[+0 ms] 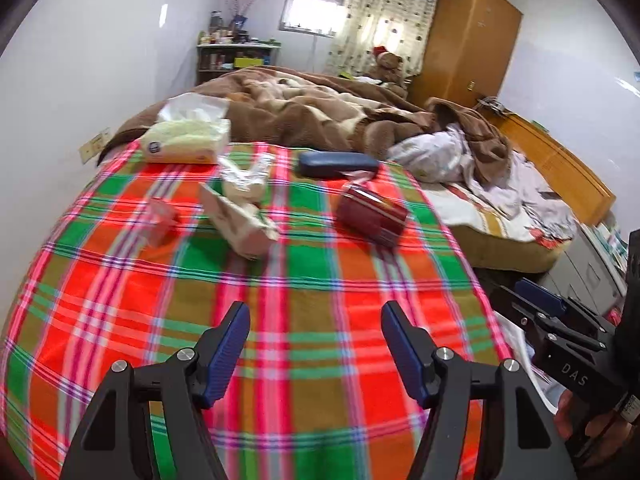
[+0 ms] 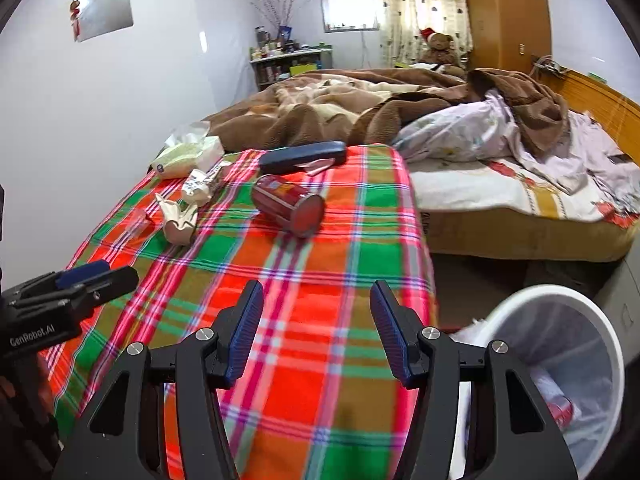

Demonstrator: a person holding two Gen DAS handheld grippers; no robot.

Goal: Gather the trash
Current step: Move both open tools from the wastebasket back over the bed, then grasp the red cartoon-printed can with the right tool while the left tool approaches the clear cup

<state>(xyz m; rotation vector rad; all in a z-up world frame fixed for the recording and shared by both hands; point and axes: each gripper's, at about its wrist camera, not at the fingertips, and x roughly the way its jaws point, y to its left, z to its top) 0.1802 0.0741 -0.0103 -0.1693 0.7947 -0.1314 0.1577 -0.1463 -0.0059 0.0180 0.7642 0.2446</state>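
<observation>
White bin (image 2: 560, 344) only in right wrist view; red can (image 1: 371, 215) in both.

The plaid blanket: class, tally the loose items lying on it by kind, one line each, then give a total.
Red can: 1
Dark blue case: 1
Tissue pack: 1
Crumpled pale wrappers: 2
Small clear red-tinted wrapper: 1
Pink scrap beside the case: 1
Total: 7

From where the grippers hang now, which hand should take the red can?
Probably the right. The red can lies on its side nearly straight ahead of the right gripper, whose jaws are open and empty, and the white bin stands on that side. The left gripper faces the wrappers instead.
</observation>
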